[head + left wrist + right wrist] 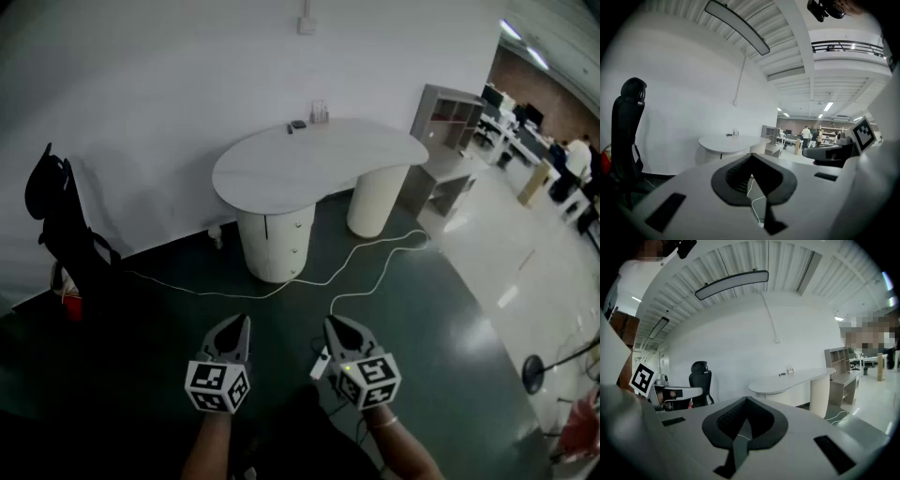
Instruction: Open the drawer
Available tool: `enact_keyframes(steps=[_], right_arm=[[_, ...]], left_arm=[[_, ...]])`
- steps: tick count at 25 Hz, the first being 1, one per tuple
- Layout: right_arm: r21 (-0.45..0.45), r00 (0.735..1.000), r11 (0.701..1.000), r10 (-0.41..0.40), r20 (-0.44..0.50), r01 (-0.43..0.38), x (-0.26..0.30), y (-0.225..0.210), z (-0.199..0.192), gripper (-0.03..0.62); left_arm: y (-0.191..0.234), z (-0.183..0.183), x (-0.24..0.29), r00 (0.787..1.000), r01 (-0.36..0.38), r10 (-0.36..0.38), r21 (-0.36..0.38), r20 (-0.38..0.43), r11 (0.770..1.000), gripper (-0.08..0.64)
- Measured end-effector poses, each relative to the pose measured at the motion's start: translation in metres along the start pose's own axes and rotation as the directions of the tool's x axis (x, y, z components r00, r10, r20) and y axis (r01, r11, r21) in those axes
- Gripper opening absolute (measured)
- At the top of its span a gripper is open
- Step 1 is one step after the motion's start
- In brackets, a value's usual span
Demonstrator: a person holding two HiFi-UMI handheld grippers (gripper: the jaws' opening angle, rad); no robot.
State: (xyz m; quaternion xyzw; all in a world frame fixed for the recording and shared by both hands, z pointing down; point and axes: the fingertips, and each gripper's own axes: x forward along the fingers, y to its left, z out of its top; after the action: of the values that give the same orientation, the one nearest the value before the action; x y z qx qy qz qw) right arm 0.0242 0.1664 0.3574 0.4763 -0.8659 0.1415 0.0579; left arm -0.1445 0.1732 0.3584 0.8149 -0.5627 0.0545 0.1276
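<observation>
Hovering well apart from the desk (319,159), left claw (242,324) and right claw (333,324) sit clenched, empty; drawer fronts (281,236) faint.

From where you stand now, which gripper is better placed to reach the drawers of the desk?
Left, narrowly. Both grippers are shut, empty and far from the drawer pedestal; the left gripper lines up with it more closely than the right gripper.
</observation>
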Motion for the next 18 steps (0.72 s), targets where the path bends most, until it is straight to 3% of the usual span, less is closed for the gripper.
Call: enact_keyframes(steps=[7,13,18], right_arm=[[0.019,0.999,0.999,0.05,-0.01,-0.05,0.01,-0.002,-0.007,0.003],[0.056,0.999,0.998,-0.005,-0.035,0.007,0.034,-0.036,-0.019,0.003],[0.029,0.997,0.999,-0.034,-0.065,0.036,0.069,-0.069,-0.016,0.005]], left_arm=[[0.002,-0.004,0.013,1.0,0.003,-0.003,-0.003,-0.008,1.0,0.002],[0.006,-0.013,0.043,0.999,0.003,-0.003,-0.013,-0.044,1.0,0.002],[0.014,-0.008,0.084,0.998,0.004,-0.005,-0.015,-0.066,1.0,0.002]])
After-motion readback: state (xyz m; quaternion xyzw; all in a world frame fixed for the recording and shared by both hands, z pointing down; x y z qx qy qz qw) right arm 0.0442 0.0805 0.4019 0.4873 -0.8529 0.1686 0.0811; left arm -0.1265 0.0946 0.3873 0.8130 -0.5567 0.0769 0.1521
